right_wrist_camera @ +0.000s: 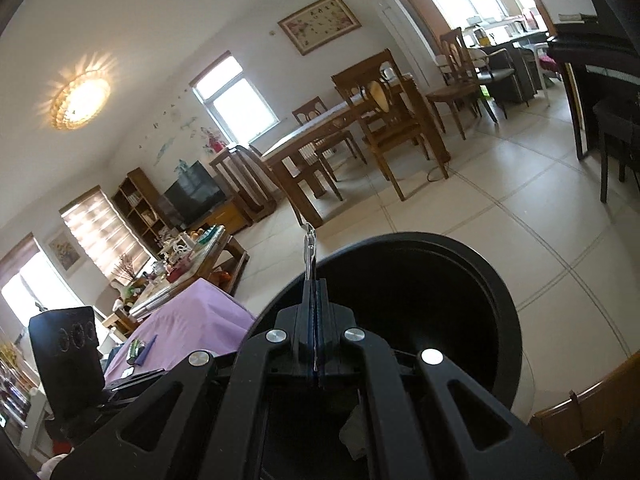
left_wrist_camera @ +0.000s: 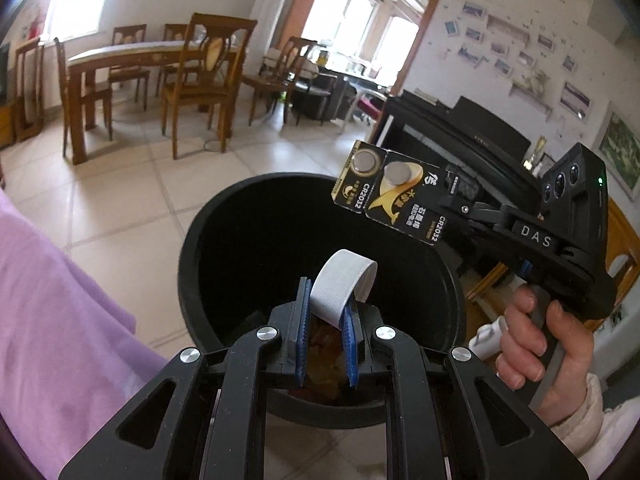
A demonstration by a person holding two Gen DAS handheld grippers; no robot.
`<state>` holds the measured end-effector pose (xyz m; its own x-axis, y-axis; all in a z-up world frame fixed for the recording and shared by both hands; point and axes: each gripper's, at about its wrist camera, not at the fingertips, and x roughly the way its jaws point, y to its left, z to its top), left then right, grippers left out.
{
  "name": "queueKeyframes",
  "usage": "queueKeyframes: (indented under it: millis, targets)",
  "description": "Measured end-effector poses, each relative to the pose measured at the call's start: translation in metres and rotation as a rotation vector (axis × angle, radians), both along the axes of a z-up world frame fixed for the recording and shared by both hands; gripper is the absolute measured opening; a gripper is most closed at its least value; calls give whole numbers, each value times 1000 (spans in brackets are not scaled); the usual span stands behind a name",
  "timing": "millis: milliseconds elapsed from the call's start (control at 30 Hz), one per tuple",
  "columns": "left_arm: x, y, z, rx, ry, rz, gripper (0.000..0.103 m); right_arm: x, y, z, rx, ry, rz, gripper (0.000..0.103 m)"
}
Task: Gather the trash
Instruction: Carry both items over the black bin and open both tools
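Trash is held in both grippers above a black bin that stands on a tiled floor. Nearest in the left wrist view, the left gripper is clamped on a white ribbed cap, which is pinched at its lower edge between the blue pads and stands up tilted over the bin's mouth. Brownish waste is seen at the bottom of the bin, below the jaws. To the right, the right gripper is gripped by a hand and reaches in over the bin's far right rim. Its jaws are fully closed on a black and gold battery card marked CR2032, with two coin cells seen in it; the card is held out flat above the rim. In the right wrist view the same card is seen edge-on, as a thin strip that sticks up from the shut jaws of the right gripper, with the bin just beyond and below. A purple cloth lies just beside the bin on the left. Farther off, a wooden dining table with chairs is seen across the floor, and a black piano stands by the right wall. A bright doorway is seen at the back.
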<state>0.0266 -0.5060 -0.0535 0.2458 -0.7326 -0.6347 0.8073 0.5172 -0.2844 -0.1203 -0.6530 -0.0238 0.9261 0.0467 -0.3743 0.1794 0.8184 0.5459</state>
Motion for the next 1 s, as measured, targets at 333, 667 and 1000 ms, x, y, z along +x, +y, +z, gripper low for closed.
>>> queueKeyframes:
  millis: [333, 667, 1000]
  targets:
    - [-11, -10, 1, 52, -76, -5, 30, -8, -5, -8, 7, 38, -29, 7]
    - [-19, 20, 23, 26, -181, 66, 87, -11, 10, 3, -41, 31, -42, 92]
    - [-2, 96, 44, -20, -196, 162, 87, 16, 54, 18, -93, 71, 14, 92]
